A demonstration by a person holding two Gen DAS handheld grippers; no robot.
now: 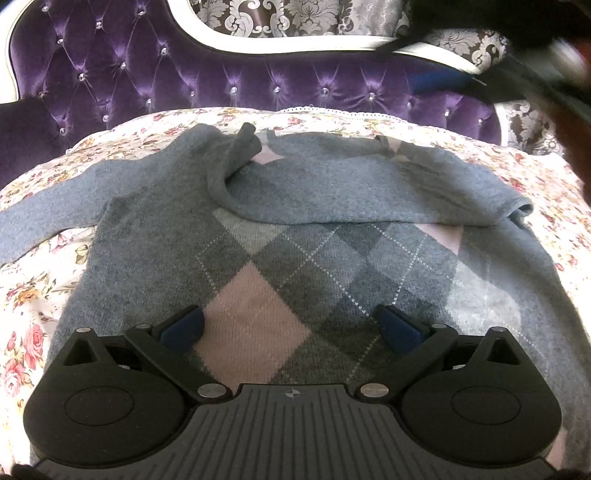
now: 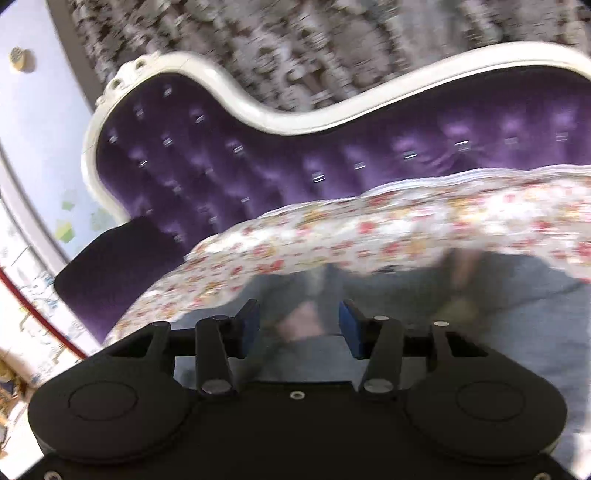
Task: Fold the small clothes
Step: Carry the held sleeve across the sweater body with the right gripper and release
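Note:
A small grey argyle sweater (image 1: pixel 280 266) with pink diamonds lies flat on a floral sheet (image 1: pixel 33 295). Its right sleeve (image 1: pixel 369 188) is folded across the chest; its left sleeve (image 1: pixel 48 218) stretches out to the left. My left gripper (image 1: pixel 291 325) is open and empty, hovering low over the sweater's lower front. My right gripper (image 2: pixel 299 325) is open and empty above the sweater (image 2: pixel 480 306), in a blurred view. The right gripper also shows blurred at the upper right of the left wrist view (image 1: pixel 517 74).
A purple tufted headboard (image 1: pixel 221 74) with a white frame stands behind the bed, also in the right wrist view (image 2: pixel 332 147). Patterned wallpaper (image 1: pixel 277 14) is behind it. A dark purple cushion (image 2: pixel 110 266) sits at the left of the bed.

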